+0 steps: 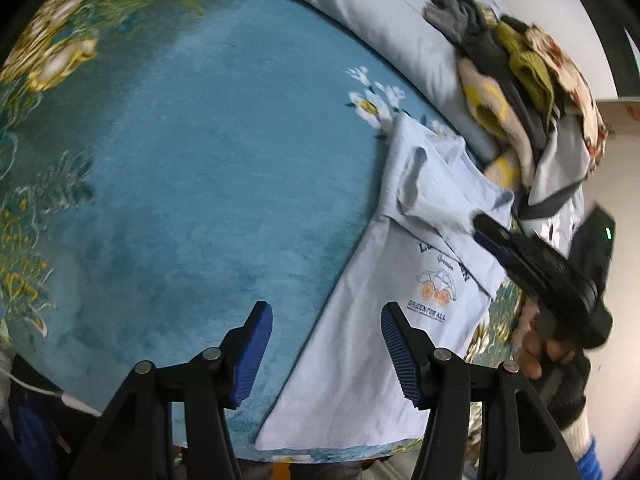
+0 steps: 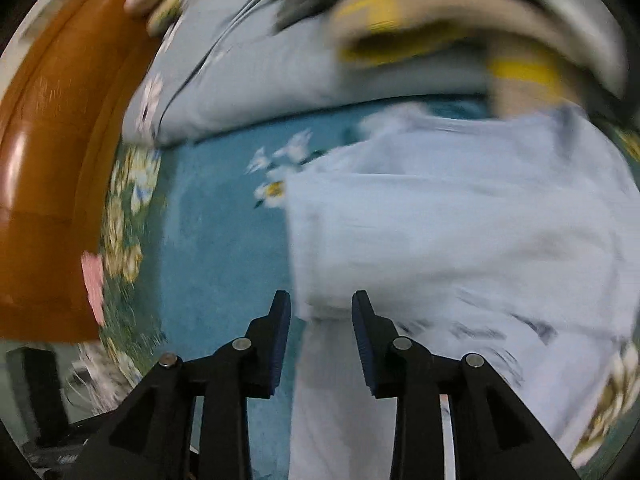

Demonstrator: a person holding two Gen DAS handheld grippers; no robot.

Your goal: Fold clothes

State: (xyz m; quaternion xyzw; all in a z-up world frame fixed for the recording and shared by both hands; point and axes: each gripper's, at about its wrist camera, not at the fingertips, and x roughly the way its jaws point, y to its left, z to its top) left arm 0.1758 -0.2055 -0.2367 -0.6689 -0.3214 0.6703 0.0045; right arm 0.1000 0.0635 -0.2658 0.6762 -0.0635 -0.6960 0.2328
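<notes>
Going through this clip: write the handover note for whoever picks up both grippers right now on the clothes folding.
Left gripper: open, nothing between the jaws, hovering over the near left edge of the light blue T-shirt.
Right gripper: open, above the shirt's folded edge, not gripping it.
T-shirt lies on the teal floral blanket, upper part folded over, print partly showing.
Unfolded clothes pile sits beyond it on the grey pillow.
Done: first fold, apparently.
Left: finish this shirt, then the pile.
</notes>
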